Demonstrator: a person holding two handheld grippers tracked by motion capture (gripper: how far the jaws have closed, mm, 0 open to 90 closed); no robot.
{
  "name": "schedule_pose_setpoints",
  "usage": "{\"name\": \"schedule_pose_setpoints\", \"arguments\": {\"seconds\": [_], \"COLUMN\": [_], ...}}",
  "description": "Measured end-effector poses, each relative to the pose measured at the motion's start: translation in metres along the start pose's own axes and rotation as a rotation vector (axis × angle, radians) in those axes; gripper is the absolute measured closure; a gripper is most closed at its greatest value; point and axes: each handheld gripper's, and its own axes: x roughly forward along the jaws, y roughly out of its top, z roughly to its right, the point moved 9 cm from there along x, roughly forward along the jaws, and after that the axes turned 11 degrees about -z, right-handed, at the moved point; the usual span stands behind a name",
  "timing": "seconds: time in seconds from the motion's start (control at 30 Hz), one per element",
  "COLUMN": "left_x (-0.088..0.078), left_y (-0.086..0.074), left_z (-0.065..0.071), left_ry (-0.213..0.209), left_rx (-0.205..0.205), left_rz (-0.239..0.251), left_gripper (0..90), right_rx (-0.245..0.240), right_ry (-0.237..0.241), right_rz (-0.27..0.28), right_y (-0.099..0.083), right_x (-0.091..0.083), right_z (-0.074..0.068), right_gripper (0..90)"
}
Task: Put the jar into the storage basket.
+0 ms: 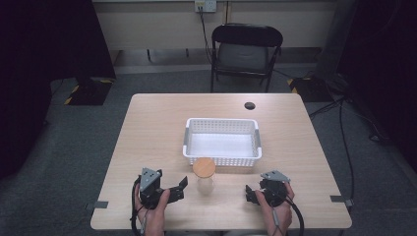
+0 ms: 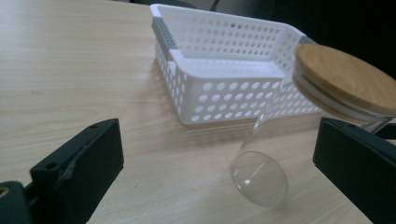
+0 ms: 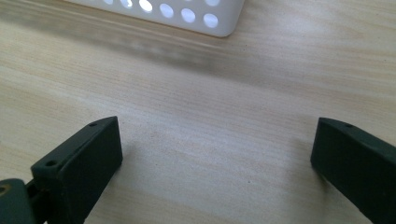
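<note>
Between my left fingers (image 2: 77, 170) lies bare desk (image 2: 70, 74), and they are spread wide, grasping nothing. A clear glass jar (image 2: 280, 140) with a wooden lid (image 2: 348, 77) stands just ahead of them, toward the far-side finger; in the left gripper view it reads tilted, its round base on the wood and its lid close above that finger, though I cannot tell whether they touch. From the high view, the left gripper (image 1: 169, 189) sits just left of the jar (image 1: 204, 183), a small gap showing between them.

My right fingers (image 3: 79, 163) are likewise released, wide apart over plain wood with nothing between them. The right gripper (image 1: 255, 192) rests well to the right of the jar, near the desk's front edge.

Just beyond the jar sits a white perforated basket (image 1: 222, 161), its near wall close behind the lid (image 1: 203, 167); its inside looks empty. In the right gripper view, the basket's corner (image 3: 205, 21) lies ahead and to the left, with open desk before it.

Open wood runs left and right of both hands and around the basket. A small dark disc (image 1: 250, 105) lies near the far edge; a black folding chair (image 1: 246, 51) stands beyond the desk.
</note>
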Motion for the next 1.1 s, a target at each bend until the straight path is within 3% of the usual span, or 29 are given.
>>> {"name": "schedule_pose_setpoints", "arguments": {"seconds": [0.3,0.8,1.1], "left_x": [-0.001,-0.009,-0.001], "left_y": [0.007,0.028,0.041], "left_z": [0.015,0.036,0.054], "left_ry": [-0.015,-0.069,-0.086], "left_rx": [0.043,0.077,0.134], "left_rz": [-0.002,0.040,0.042], "left_gripper": [1.5,1.1,1.0], "right_rx": [0.000,0.000,0.000], "right_ry": [0.000,0.000,0.000], "right_rz": [0.000,0.000,0.000], "right_y": [0.000,0.000,0.000], "right_x": [0.000,0.000,0.000], "right_z": [0.000,0.000,0.000], "right_gripper": [1.2,1.2,1.2]}}
